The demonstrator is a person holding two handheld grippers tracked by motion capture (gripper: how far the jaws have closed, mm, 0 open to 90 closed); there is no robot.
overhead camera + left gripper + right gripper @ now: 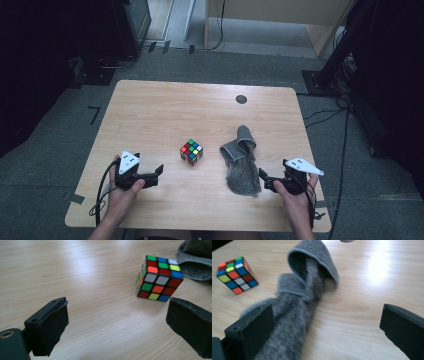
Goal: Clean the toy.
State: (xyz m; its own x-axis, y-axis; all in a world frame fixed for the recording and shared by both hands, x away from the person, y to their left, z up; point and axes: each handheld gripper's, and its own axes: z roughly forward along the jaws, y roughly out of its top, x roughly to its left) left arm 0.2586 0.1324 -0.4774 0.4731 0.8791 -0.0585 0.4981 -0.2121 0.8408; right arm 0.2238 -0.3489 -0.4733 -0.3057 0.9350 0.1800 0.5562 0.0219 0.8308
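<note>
Wooden tabletop (150,115) lies mostly bare under me. Both my claws gape wide and hold nothing: left gripper (159,173) faces the colour cube (191,152) at centre, right gripper (263,179) sits by the grey cloth's (240,160) near end, perhaps brushing it. Closing askew could skid the cube, or snag only a loose fold.

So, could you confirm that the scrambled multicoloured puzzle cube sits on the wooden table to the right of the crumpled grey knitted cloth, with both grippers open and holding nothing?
Not quite: the scrambled multicoloured puzzle cube sits to the left of the crumpled grey knitted cloth, as the high view shows. The rest holds: both lie on the wooden table, and the left gripper and right gripper are open and holding nothing.
</note>
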